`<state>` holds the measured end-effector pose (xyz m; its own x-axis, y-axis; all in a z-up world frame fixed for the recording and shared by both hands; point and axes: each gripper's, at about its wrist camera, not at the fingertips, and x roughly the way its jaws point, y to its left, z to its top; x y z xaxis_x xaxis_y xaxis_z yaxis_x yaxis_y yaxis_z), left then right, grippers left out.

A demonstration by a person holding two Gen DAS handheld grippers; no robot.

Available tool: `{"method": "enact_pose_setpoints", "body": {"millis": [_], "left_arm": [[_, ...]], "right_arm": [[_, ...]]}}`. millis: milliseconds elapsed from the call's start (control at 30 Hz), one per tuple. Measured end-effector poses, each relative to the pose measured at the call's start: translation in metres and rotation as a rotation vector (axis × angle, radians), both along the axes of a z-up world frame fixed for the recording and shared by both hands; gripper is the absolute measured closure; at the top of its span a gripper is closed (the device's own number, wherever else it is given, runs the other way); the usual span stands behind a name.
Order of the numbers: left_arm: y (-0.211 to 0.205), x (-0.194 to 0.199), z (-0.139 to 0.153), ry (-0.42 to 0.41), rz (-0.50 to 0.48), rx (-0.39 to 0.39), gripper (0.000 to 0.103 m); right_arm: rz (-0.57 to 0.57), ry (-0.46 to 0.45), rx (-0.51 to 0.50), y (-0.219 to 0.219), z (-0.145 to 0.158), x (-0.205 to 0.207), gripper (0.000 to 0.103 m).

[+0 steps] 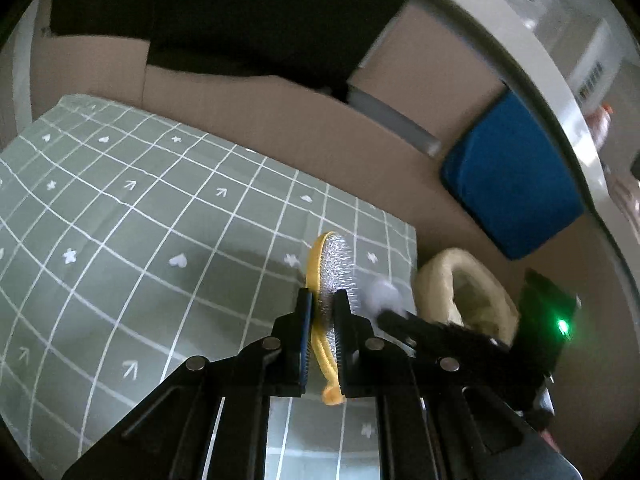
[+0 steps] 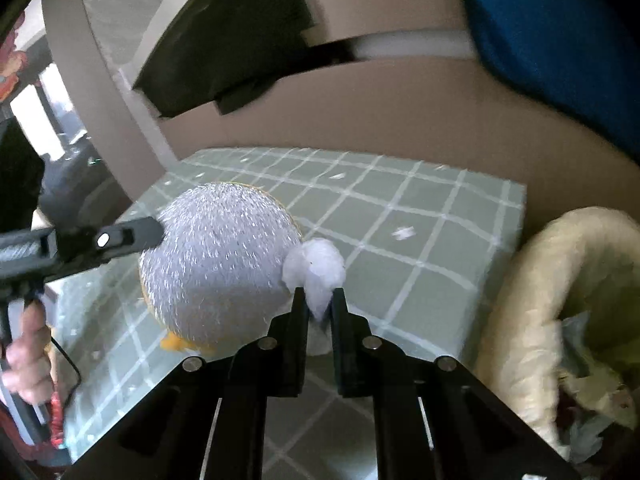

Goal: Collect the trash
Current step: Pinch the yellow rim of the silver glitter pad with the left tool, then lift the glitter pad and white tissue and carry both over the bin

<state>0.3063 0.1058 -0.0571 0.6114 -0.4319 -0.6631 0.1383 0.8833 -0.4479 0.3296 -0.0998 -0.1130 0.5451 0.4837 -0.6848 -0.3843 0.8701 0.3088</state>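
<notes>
My left gripper is shut on a round yellow pet brush with metal bristles, held on edge above the green checked cloth. The brush's bristle face fills the left of the right wrist view. My right gripper is shut on a white fluff clump right at the brush's edge. The clump shows blurred in the left wrist view. A cream fabric basket with crumpled trash inside sits to the right of the cloth.
A blue cushion lies behind the basket on a beige sofa-like surface. Dark fabric lies at the back. White specks dot the cloth. The person's hand holds the left gripper's handle.
</notes>
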Motion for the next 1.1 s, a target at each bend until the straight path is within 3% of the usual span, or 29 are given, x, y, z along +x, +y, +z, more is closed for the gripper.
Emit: {"method": "enact_pose_setpoints", "body": {"millis": [200,433,567,833,1100], "left_arm": [[0.000,0.001,-0.008,0.000,-0.007,-0.010,0.086],[-0.008,0.017,-0.033,0.092,0.010,-0.068,0.087],[-0.015,0.007,-0.016,0.004,0.045,-0.003,0.090],[-0.050,-0.033,0.044,-0.252,0.087,0.175,0.090],[-0.076,-0.040,0.059,-0.268,0.037,0.144,0.090]], "right_arm": [[0.053,0.013,-0.011,0.025,-0.008,-0.006,0.093],[0.049,0.026,-0.010,0.021,-0.014,-0.011,0.093],[0.029,-0.001,-0.014,0.011,-0.008,-0.019,0.093],[-0.042,-0.137,0.004,-0.027,0.046,-0.043,0.093],[-0.107,-0.241,0.002,-0.069,0.088,-0.070,0.093]]}}
